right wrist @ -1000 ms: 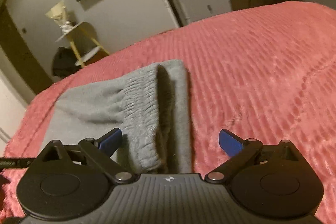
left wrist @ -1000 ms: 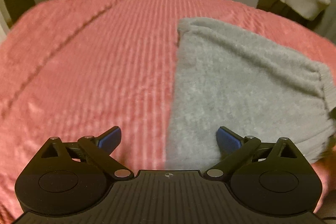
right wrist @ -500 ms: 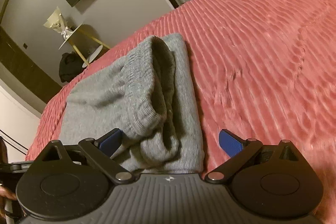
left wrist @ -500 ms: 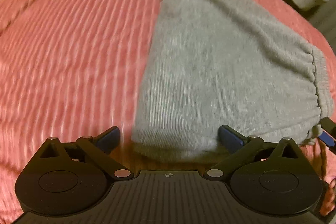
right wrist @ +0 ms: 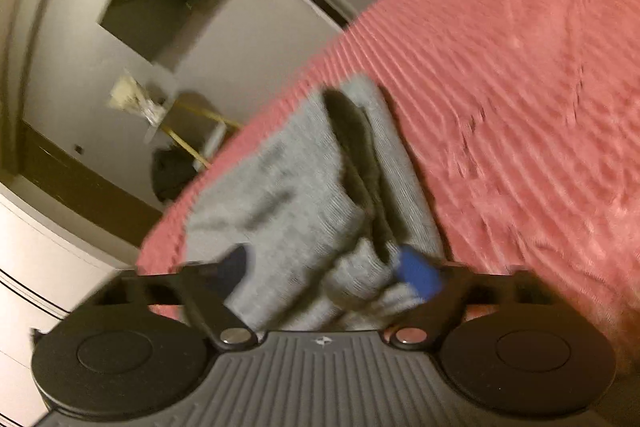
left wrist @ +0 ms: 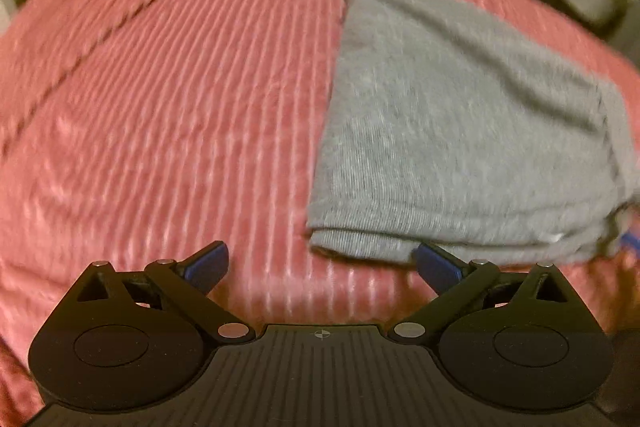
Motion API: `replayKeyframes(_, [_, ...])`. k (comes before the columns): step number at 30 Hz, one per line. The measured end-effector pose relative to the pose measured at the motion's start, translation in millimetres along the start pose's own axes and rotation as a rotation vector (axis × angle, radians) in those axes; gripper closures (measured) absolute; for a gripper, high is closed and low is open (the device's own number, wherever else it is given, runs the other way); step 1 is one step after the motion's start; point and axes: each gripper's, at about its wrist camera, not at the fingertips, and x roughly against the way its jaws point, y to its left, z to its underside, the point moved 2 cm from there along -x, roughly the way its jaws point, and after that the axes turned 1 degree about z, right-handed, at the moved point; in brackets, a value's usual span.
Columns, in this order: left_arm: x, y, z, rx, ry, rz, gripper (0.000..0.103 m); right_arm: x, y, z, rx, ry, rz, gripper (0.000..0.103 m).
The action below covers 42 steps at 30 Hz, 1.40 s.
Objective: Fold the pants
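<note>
right gripper (right wrist: 328,271): jaws just closing around gray pants (right wrist: 304,187) waistband | left gripper (left wrist: 320,267): wide open, empty | red bedspread (left wrist: 160,107)

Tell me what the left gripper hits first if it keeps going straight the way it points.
Probably the pink bedspread: the left gripper points at it, with the folded grey pants just right of centre, their near corner possibly brushing the right finger.

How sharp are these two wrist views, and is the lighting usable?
Left wrist view: mild motion blur softens the grey pants and the red bedspread; dim, warm light, fisheye bending at the edges. Right wrist view: heavier smear, tilted horizon, and the right gripper has blurred fingertips.
</note>
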Motion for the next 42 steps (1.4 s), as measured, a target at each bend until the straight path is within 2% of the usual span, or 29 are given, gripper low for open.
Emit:
replayKeyframes(1, [4, 5, -1, 0.023, -0.017, 0.041, 0.0, -3, 1, 3, 0.034, 0.003, 0.051, 0.06])
replayKeyframes(2, [7, 11, -4, 0.043, -0.035, 0.086, 0.0, -4, 3, 5, 0.089, 0.007, 0.084, 0.073])
replayKeyframes(3, [9, 15, -8, 0.058, -0.053, 0.132, 0.0, -3, 3, 5, 0.127, 0.01, 0.102, 0.072])
replayKeyframes(4, [8, 17, -15, 0.061, -0.063, 0.187, 0.0, -2, 1, 1, 0.128, 0.02, 0.084, 0.072])
replayKeyframes(5, [4, 19, -22, 0.057, -0.058, 0.252, 0.0, 0, -3, -4, 0.104, 0.019, 0.06, 0.065])
replayKeyframes(6, [-4, 21, -29, 0.05, -0.041, 0.305, 0.0, 1, -8, -12, 0.083, 0.012, 0.031, 0.051])
replayKeyframes(7, [-12, 21, -37, 0.05, -0.024, 0.327, 0.0, 0, -12, -21, 0.065, 0.022, -0.013, 0.009])
replayKeyframes(8, [-21, 20, -43, 0.044, -0.003, 0.335, 0.0, -4, -14, -29, 0.055, 0.042, -0.057, 0.004])
replayKeyframes(10, [-37, 13, -57, -0.002, 0.022, 0.322, 0.0, -15, -17, -45, 0.051, 0.072, -0.11, 0.004])
replayKeyframes(11, [-44, 10, -64, -0.034, 0.019, 0.31, 0.0, -19, -21, -52, 0.032, 0.086, -0.09, 0.004])
replayKeyframes(14, [-63, 1, -75, -0.086, 0.06, 0.387, 0.001, -25, -21, -74, 0.071, 0.099, -0.097, 0.004])
replayKeyframes(16, [-84, -1, -84, -0.071, 0.103, 0.429, 0.001, -43, -25, -82, 0.085, 0.166, -0.095, 0.004])
replayKeyframes(18, [-95, -7, -92, -0.092, 0.097, 0.447, 0.001, -66, -31, -85, 0.082, 0.239, -0.099, 0.004])
replayKeyframes(20, [-103, -12, -104, -0.136, 0.077, 0.457, 0.001, -87, -34, -82, 0.094, 0.31, -0.136, 0.004])
replayKeyframes(22, [-111, -19, -113, -0.132, 0.097, 0.499, 0.001, -98, -31, -81, 0.105, 0.313, -0.209, 0.004])
replayKeyframes(24, [-121, -21, -122, -0.129, 0.127, 0.528, 0.001, -105, -27, -81, 0.127, 0.312, -0.252, 0.008])
replayKeyframes(25, [-124, -22, -124, -0.147, 0.128, 0.543, 0.001, -107, -27, -81, 0.137, 0.305, -0.263, 0.028])
replayKeyframes(26, [-126, -22, -124, -0.169, 0.125, 0.556, 0.001, -108, -26, -81, 0.145, 0.31, -0.269, 0.034])
replayKeyframes(27, [-127, -23, -123, -0.204, 0.117, 0.562, 0.001, -109, -27, -81, 0.144, 0.318, -0.278, 0.035])
replayKeyframes(30, [-134, -32, -117, -0.296, 0.085, 0.557, 0.0, -110, -33, -83, 0.137, 0.345, -0.327, 0.035])
replayKeyframes(32, [-133, -34, -119, -0.273, 0.082, 0.545, 0.0, -117, -35, -82, 0.109, 0.354, -0.336, 0.031])
replayKeyframes(33, [-133, -34, -120, -0.237, 0.081, 0.537, 0.0, -121, -32, -80, 0.114, 0.356, -0.329, 0.03])
replayKeyframes(35, [-132, -36, -120, -0.193, 0.072, 0.508, 0.0, -132, -20, -74, 0.141, 0.349, -0.314, 0.02])
replayKeyframes(36, [-130, -38, -118, -0.193, 0.059, 0.481, 0.0, -133, -14, -72, 0.166, 0.344, -0.295, 0.02])
replayKeyframes(37, [-126, -42, -115, -0.214, 0.042, 0.45, 0.005, -134, -6, -70, 0.198, 0.335, -0.261, 0.023])
replayKeyframes(38, [-121, -46, -113, -0.239, 0.021, 0.435, 0.014, -133, 2, -68, 0.236, 0.319, -0.213, 0.036])
replayKeyframes(39, [-115, -47, -111, -0.256, 0.001, 0.436, 0.02, -129, 7, -67, 0.264, 0.308, -0.176, 0.04])
replayKeyframes(41, [-106, -47, -111, -0.246, -0.015, 0.439, 0.041, -118, 15, -66, 0.289, 0.292, -0.16, 0.045])
replayKeyframes(42, [-101, -45, -112, -0.223, -0.02, 0.445, 0.046, -112, 21, -66, 0.298, 0.283, -0.171, 0.045])
